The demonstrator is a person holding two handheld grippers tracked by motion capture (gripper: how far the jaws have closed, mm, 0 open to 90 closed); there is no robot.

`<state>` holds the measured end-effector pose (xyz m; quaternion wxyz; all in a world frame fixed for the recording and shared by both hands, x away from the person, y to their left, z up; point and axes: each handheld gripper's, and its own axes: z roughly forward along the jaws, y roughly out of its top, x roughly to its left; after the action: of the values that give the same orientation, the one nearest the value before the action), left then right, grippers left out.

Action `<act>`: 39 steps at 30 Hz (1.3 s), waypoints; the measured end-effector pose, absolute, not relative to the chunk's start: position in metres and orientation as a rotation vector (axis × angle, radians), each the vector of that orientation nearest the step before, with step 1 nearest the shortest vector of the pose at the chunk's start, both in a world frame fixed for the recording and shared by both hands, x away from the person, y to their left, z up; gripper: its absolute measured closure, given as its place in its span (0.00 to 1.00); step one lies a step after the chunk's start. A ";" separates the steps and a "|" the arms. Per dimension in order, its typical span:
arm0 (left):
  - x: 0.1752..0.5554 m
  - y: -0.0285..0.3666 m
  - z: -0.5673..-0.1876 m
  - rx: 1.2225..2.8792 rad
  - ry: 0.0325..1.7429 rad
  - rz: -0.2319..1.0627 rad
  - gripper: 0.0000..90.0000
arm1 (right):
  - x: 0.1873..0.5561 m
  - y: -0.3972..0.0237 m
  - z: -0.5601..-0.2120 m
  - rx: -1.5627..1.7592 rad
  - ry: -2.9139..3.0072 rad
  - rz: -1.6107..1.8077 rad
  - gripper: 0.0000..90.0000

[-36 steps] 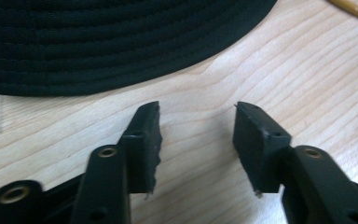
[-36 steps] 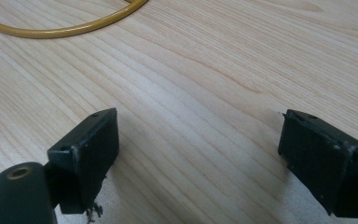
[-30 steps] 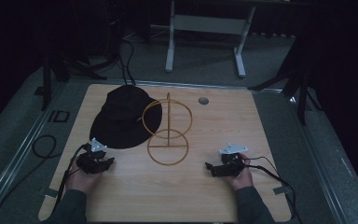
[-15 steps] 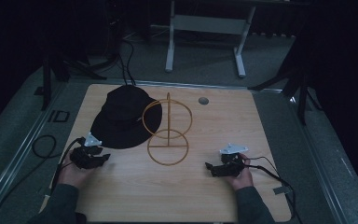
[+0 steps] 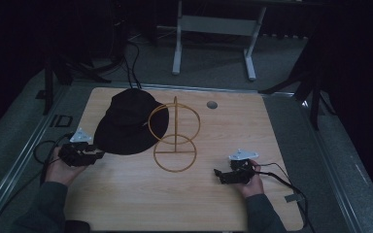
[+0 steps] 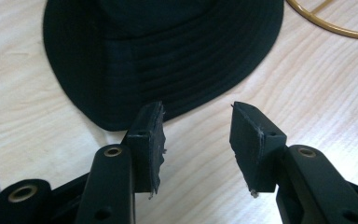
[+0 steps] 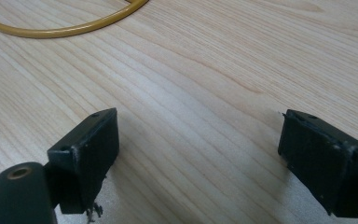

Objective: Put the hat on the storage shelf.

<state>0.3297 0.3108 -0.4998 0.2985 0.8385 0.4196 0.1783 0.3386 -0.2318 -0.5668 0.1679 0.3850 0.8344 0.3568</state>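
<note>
High view: a wooden table (image 5: 126, 194) is seen with a black hat (image 5: 128, 124) lying on its far left part, and a gold wire stand (image 5: 175, 133) of two rings on an upright rod just beside the hat, its upper ring overlapping the hat's right edge. The left gripper (image 5: 97, 156) is held at the table's left edge, pointed at the near brim of the hat and close to it. The right gripper (image 5: 218, 174) is held on the near right part of the table, well apart from the stand. Left gripper view: the jaws of the left gripper (image 6: 196, 135) are seen apart, with nothing between them, just short of the hat (image 6: 168, 51) brim; the left jaw tip overlaps the brim edge, though contact cannot be told. A curve of the stand (image 6: 335, 21) is seen at the upper right. Right gripper view: the jaws of the right gripper (image 7: 198, 140) are spread wide over bare wood, and an arc of the stand's base ring (image 7: 65, 29) lies at the upper left.
</note>
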 end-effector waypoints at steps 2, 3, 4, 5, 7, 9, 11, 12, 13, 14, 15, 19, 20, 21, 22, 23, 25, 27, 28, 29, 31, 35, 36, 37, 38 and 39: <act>0.333 0.315 -0.498 2.229 1.105 0.469 0.61 | 0.339 -0.232 -0.567 1.096 2.374 1.015 0.14; 0.333 0.315 -0.498 2.229 1.105 0.469 0.61 | 0.339 -0.232 -0.567 1.096 2.374 1.015 0.14; 0.337 0.319 -0.496 2.227 1.095 0.448 0.61 | 0.339 -0.232 -0.567 1.096 2.374 1.015 0.13; 0.339 0.321 -0.495 2.221 1.092 0.441 0.61 | 0.339 -0.232 -0.567 1.096 2.374 1.015 0.13; 0.342 0.325 -0.492 2.219 1.079 0.435 0.61 | 0.339 -0.232 -0.567 1.096 2.374 1.015 0.13; 0.346 0.329 -0.489 2.205 1.066 0.431 0.61 | 0.339 -0.232 -0.567 1.097 2.374 1.015 0.14; 0.349 0.333 -0.486 2.195 1.055 0.425 0.61 | 0.338 -0.232 -0.567 1.097 2.374 1.015 0.13; 0.351 0.334 -0.485 2.193 1.048 0.420 0.61 | 0.338 -0.232 -0.567 1.097 2.374 1.015 0.13; 0.353 0.336 -0.483 2.194 1.044 0.413 0.61 | 0.338 -0.232 -0.567 1.097 2.374 1.015 0.13; 0.356 0.337 -0.482 2.195 1.040 0.407 0.62 | 0.338 -0.232 -0.567 1.097 2.374 1.015 0.13; 0.358 0.339 -0.480 2.204 1.034 0.403 0.62 | 0.338 -0.232 -0.567 1.097 2.374 1.015 0.13; 0.367 0.341 -0.474 2.230 1.019 0.395 0.62 | 0.338 -0.232 -0.567 1.097 2.374 1.015 0.14; 0.369 0.341 -0.472 2.240 1.015 0.394 0.62 | 0.338 -0.232 -0.567 1.097 2.374 1.015 0.13; 0.371 0.341 -0.471 2.246 1.017 0.391 0.62 | 0.338 -0.232 -0.567 1.097 2.374 1.015 0.14; 0.371 0.341 -0.471 2.246 1.017 0.391 0.62 | 0.338 -0.232 -0.567 1.097 2.374 1.015 0.14; 0.376 0.343 -0.467 2.254 1.019 0.392 0.62 | 0.338 -0.232 -0.567 1.097 2.374 1.015 0.13; 0.380 0.344 -0.465 2.254 1.020 0.393 0.62 | 0.339 -0.232 -0.567 1.097 2.374 1.015 0.13; 0.385 0.345 -0.462 2.255 1.021 0.388 0.62 | 0.339 -0.232 -0.567 1.097 2.374 1.015 0.13; 0.387 0.345 -0.462 2.253 1.024 0.387 0.62 | 0.338 -0.232 -0.567 1.097 2.374 1.015 0.13; 0.390 0.345 -0.461 2.257 1.023 0.385 0.62 | 0.338 -0.232 -0.567 1.097 2.374 1.015 0.13; 0.395 0.344 -0.460 2.270 1.022 0.380 0.62 | 0.338 -0.232 -0.567 1.097 2.374 1.015 0.14; 0.406 0.340 -0.458 2.280 1.017 0.365 0.62 | 0.339 -0.232 -0.567 1.097 2.374 1.015 0.13; 0.409 0.339 -0.458 2.283 1.017 0.360 0.62 | 0.338 -0.232 -0.567 1.097 2.374 1.015 0.13; 0.412 0.338 -0.458 2.285 1.017 0.357 0.62 | 0.338 -0.232 -0.567 1.097 2.374 1.015 0.13; 0.415 0.337 -0.457 2.290 1.018 0.354 0.62 | 0.338 -0.232 -0.567 1.097 2.374 1.015 0.14; 0.418 0.336 -0.457 2.287 1.020 0.351 0.62 | 0.338 -0.232 -0.567 1.097 2.374 1.015 0.13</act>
<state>0.4175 0.3358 -0.4573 0.3018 0.8623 0.3846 0.1322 0.3385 -0.2318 -0.5668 0.1675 0.3855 0.8343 0.3567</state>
